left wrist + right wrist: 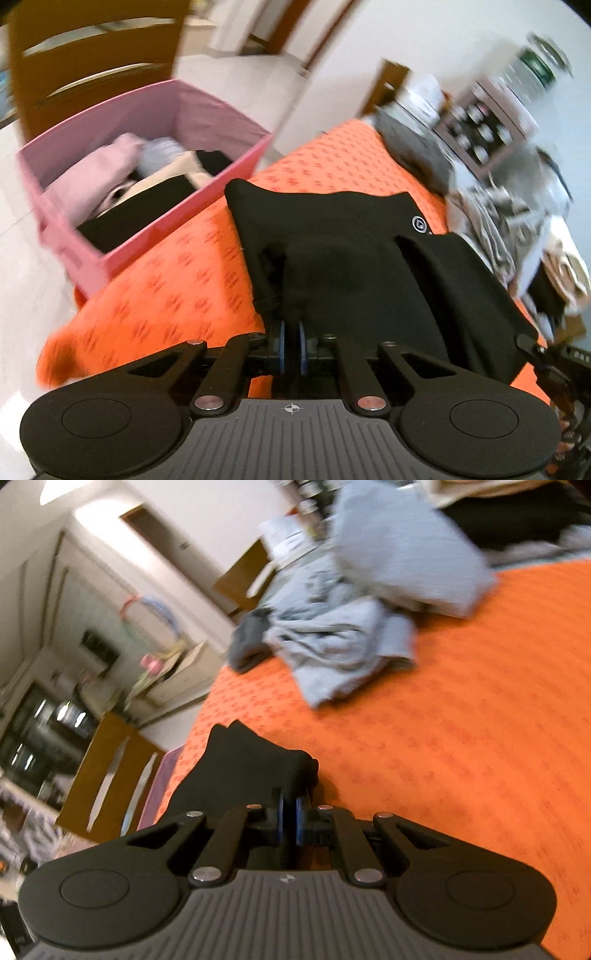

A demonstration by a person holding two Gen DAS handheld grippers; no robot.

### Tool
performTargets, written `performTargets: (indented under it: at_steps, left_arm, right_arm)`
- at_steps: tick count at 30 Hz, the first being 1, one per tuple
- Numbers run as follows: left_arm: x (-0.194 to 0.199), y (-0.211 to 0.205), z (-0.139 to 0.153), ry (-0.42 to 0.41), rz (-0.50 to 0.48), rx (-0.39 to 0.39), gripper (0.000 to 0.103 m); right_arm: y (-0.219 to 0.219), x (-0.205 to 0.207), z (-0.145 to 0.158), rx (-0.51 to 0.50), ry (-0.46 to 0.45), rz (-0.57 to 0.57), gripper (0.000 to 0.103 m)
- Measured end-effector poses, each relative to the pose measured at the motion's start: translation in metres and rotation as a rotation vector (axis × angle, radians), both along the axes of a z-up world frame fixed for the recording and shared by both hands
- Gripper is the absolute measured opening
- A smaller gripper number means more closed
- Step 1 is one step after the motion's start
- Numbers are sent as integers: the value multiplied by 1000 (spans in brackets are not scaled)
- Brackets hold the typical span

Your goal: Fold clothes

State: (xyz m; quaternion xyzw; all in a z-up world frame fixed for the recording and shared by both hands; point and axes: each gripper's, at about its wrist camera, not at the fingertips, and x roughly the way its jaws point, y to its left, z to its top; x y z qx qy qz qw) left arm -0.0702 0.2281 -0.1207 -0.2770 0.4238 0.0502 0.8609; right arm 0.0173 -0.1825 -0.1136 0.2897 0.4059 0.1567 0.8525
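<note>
Pinching a bunched edge of the black garment (332,236), the left gripper (291,332) has its blue-padded fingers clenched on the cloth, which spreads over the orange patterned tablecloth (166,266) with a small round white logo (419,224) showing. The right gripper (288,812) is likewise clamped on a fold of the same black garment (240,768). A pink storage box (155,236) of clothes stands just beside it, and crumpled grey clothes (343,638) lie farther along the table.

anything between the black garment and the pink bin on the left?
Nothing visible. Both grippers, left and right, have jaws closed on the black garment. Only bare orange cloth lies between it and the pink bin, already part full of clothes.
</note>
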Motion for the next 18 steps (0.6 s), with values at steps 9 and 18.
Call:
performTargets:
  at_steps: [9, 18]
  left_arm:
    - [74, 0, 5, 9, -301, 26, 10]
    - [126, -10, 6, -17, -517, 47, 10]
  right_arm:
    - [-3, -75, -1, -16, 8, -244, 8]
    - [23, -136, -4, -40, 17, -413, 8]
